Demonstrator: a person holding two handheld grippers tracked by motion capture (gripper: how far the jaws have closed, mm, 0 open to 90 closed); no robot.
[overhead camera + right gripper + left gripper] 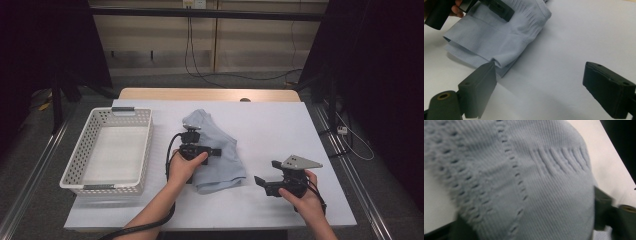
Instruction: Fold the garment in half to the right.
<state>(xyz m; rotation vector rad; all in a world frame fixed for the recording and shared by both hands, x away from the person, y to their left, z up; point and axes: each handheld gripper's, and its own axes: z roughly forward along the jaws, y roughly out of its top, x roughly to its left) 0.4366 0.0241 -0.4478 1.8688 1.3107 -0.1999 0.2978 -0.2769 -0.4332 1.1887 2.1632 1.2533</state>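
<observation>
Pale blue knitted garment (pixel 220 150) on white table (pixel 280 125) is clamped by left gripper (pixel 191 136); right gripper (pixel 539 87) is held w/ jaws apart, nothing btwn.

Landmark is the folded garment (pixel 216 150), which lies near the middle of the table (pixel 270 125). To the left of the garment stands the basket (pixel 75 165), well apart from it, on the same table. The left gripper (pixel 191 134) sits on top of the garment, over its left part. The right gripper (pixel 265 184) is to the right of the garment and nearer to the person, just above the table, close to the garment's near right corner.
</observation>
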